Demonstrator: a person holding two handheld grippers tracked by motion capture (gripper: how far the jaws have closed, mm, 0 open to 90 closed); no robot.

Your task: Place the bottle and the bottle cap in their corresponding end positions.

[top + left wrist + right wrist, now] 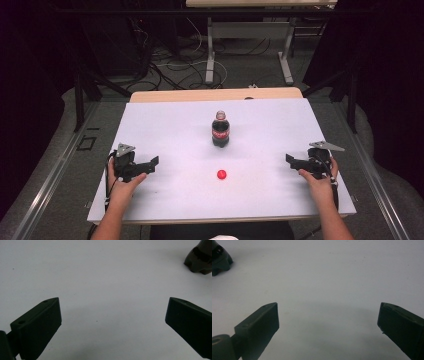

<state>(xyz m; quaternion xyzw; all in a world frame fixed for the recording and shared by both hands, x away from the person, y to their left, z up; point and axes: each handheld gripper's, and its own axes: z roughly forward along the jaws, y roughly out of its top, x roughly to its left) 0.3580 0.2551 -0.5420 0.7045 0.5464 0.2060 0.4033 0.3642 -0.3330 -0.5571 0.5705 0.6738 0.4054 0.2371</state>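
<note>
Both tools are released. The left gripper (150, 163) rests at the lower left of the high view, jaws spread wide over bare white table (165, 130). The right gripper (291, 160) mirrors it at the lower right, equally empty. Between them, near frame centre, a dark cola bottle (220, 129) stands upright, long axis vertical, its neck uncapped. The red cap (221, 174) lies just below it in the frame, apart from the bottle and roughly midway between the two grippers, so neither hand is clearly nearer.
</note>
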